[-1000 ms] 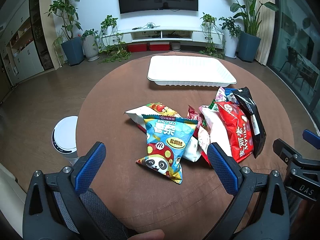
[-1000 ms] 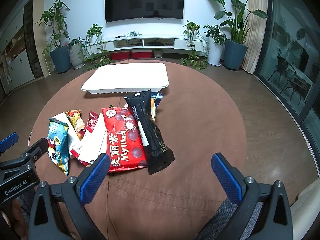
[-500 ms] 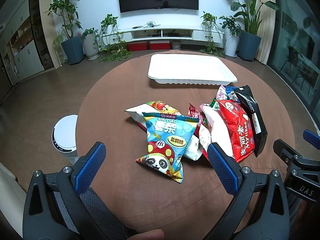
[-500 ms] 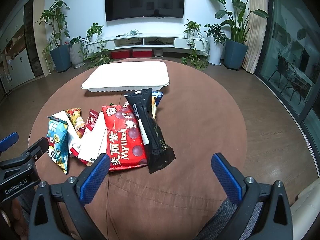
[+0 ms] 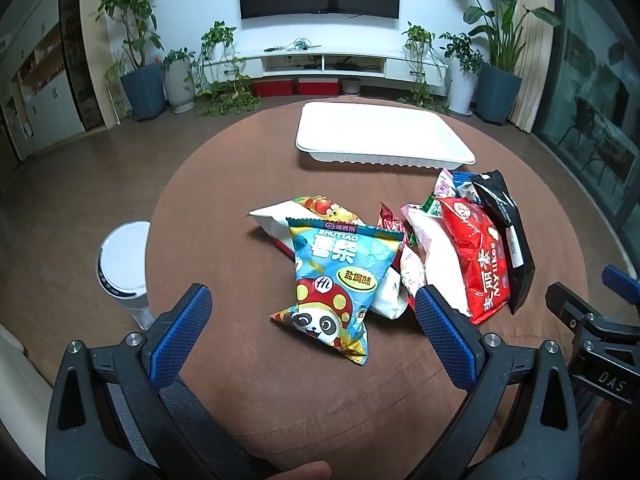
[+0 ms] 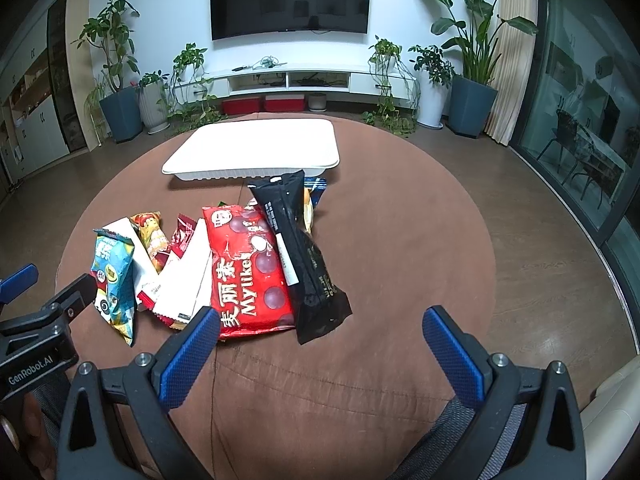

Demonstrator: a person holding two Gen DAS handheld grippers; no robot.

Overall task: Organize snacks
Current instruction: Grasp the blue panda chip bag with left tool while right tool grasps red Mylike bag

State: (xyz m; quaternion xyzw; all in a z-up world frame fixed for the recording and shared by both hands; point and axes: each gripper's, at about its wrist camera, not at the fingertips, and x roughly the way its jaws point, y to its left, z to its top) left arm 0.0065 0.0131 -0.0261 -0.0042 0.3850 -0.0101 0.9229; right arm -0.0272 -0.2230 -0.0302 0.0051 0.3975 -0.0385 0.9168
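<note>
A pile of snack packs lies mid-table: a blue panda chip bag (image 5: 340, 280) (image 6: 114, 276), a red Mylikes bag (image 5: 476, 256) (image 6: 248, 268), a black pack (image 5: 506, 232) (image 6: 300, 248) and several smaller packs. An empty white tray (image 5: 380, 136) (image 6: 256, 152) stands behind them. My left gripper (image 5: 312, 332) is open and empty, just in front of the panda bag. My right gripper (image 6: 320, 344) is open and empty, in front of the red and black packs. Each gripper also shows at the edge of the other's view.
The round table has a brown cloth (image 6: 400, 248). A white cylindrical device (image 5: 124, 264) stands on the floor at the table's left edge. Potted plants, a TV stand and a glass door lie beyond the table.
Both grippers have edged slightly forward toward the snack pile. Nothing was taken hold of; the snacks have not moved.
</note>
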